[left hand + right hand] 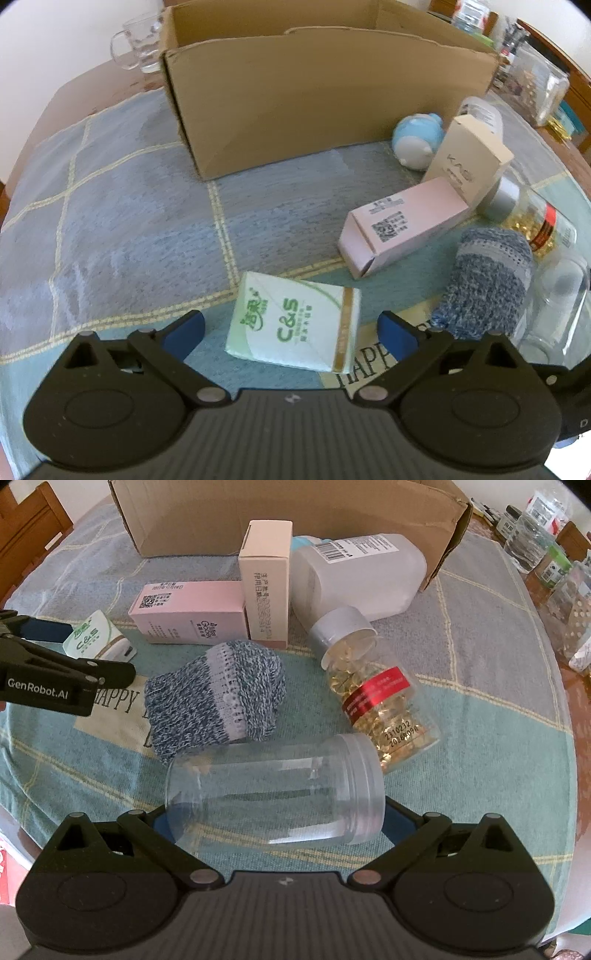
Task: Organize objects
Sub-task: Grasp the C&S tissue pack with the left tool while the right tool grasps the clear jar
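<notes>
My left gripper [291, 328] is open, its blue fingers on either side of a green and white tissue pack [295, 323] lying on the cloth. My right gripper [275, 821] is open around a clear plastic jar [275, 797] lying on its side; whether the pads touch it I cannot tell. A rolled blue knit sock [218, 698], a pink carton [184, 611], a beige carton [264, 583], a bottle of golden capsules [380, 686] and a frosted white bottle [358, 576] lie beyond. An open cardboard box [314, 92] stands at the back.
A blue and white toy [417, 140] lies by the box's right corner. Glass mugs [138, 48] stand behind the box at left. Jars and bottles [546, 542] crowd the table's right edge. The left gripper [55, 672] shows at the left of the right wrist view.
</notes>
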A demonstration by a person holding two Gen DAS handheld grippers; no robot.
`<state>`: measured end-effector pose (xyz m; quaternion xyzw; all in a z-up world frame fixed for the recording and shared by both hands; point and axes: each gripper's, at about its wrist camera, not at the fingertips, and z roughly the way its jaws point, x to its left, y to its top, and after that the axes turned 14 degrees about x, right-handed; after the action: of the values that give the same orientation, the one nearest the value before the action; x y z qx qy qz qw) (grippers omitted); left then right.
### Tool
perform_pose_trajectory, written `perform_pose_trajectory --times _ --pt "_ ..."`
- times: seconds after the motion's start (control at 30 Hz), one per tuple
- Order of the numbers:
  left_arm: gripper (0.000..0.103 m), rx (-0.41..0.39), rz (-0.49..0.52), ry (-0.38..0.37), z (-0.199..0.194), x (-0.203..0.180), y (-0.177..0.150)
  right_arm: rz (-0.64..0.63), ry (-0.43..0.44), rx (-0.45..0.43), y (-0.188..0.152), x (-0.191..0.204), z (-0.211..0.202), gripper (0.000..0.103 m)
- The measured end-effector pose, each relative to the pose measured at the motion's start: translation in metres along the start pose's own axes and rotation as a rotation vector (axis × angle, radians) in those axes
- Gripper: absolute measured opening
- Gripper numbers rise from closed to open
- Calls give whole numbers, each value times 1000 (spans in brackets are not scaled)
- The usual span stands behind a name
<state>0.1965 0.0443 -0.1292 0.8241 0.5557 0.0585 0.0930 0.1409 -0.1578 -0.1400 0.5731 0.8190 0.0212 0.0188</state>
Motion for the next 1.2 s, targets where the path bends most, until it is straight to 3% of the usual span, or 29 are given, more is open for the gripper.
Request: perform_pose_trajectory --times 0.3,0.5,0.9,1.03,1.2 --pt "84 -2 59 -11 -4 -3 2 -2 1 -8 -2 -2 -1 103" --pt "79 -5 81 -17 -5 -3 3 -24 9 10 3 -1 -1 103" --pt "71 0 81 -30 -7 0 1 -25 16 -36 5 4 -14 103" --pt "66 4 83 -29 -8 1 1 -16 3 -33 6 6 -14 94" --pt "64 14 72 -51 -10 5 1 -24 -4 -31 5 6 -15 93"
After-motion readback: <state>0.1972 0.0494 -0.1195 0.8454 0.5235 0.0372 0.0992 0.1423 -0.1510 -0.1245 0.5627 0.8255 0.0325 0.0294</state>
